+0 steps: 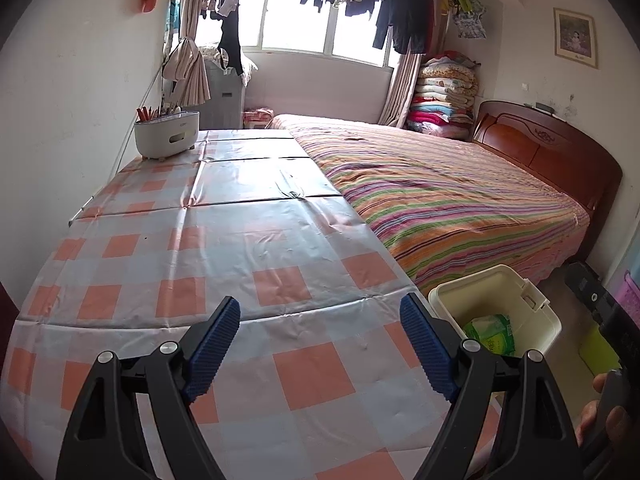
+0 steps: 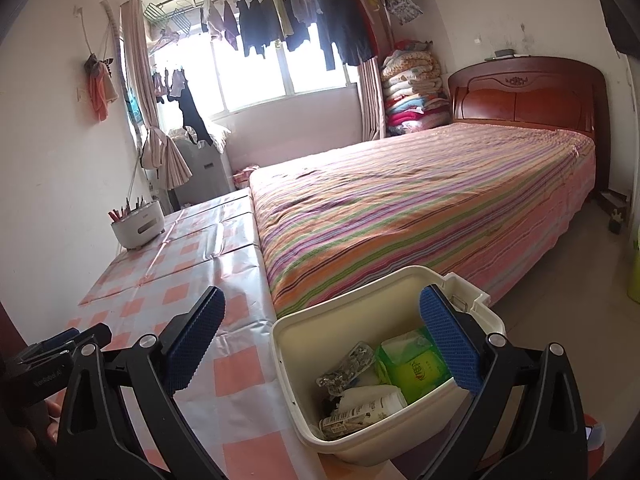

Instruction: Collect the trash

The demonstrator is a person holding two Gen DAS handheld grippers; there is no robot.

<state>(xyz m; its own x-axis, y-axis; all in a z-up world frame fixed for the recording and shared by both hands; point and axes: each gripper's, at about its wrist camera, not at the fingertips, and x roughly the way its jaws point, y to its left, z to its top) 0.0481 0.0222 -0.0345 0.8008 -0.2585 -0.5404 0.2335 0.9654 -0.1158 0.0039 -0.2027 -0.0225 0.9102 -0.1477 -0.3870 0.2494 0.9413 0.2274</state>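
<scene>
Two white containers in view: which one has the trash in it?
The cream bin beside the table's near corner, under the right gripper: it holds a green packet and wrappers. The white holder near the wall holds upright utensils.

A cream plastic bin (image 2: 288, 364) stands upright and open beside the surface (image 2: 240, 376), just off its edge near the bed (image 2: 400, 208). Inside lie a green tissue pack (image 2: 416, 368), a crumpled clear wrapper (image 2: 348, 364) and a white labelled bottle (image 2: 368, 408) on its side.
</scene>
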